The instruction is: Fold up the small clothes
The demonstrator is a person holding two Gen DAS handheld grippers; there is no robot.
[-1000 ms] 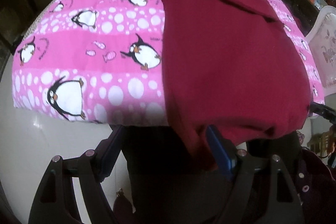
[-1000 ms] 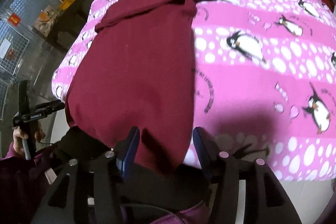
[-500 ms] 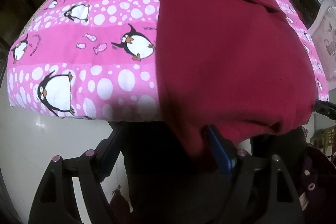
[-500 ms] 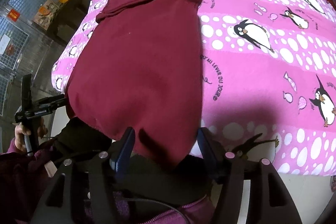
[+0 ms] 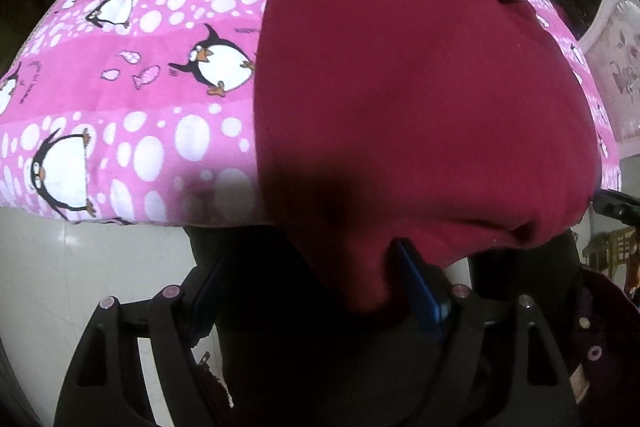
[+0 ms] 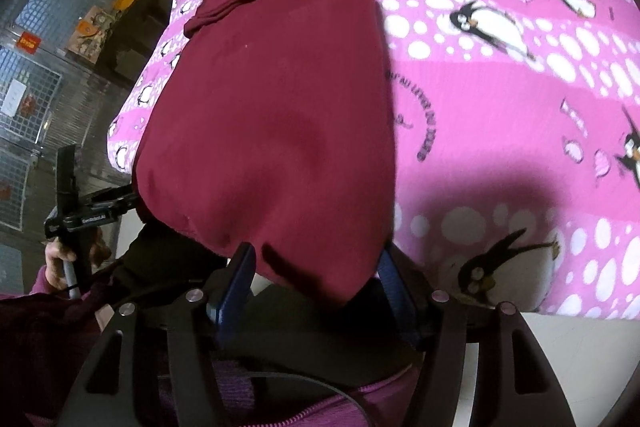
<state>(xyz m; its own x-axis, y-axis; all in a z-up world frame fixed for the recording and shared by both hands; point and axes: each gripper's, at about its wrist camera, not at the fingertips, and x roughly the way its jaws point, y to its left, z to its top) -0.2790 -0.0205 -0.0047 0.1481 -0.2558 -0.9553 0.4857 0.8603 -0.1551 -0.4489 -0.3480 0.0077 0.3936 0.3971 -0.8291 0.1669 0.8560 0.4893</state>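
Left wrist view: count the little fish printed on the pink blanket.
3 fish, clustered left of the central penguin: one upper, one lower-left, one lower-right. The maroon garment may hide others.

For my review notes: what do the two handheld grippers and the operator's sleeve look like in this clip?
Both grippers are matte black plastic linkages with cut-out slots and round silver pivot bolts, ending in blue pads. The left gripper shows its right blue pad clearly. The right gripper has a thin black cable running under its frame. From the right wrist view, the other gripper's black handle carries small white lettering, unreadable. The sleeve is dark maroon.
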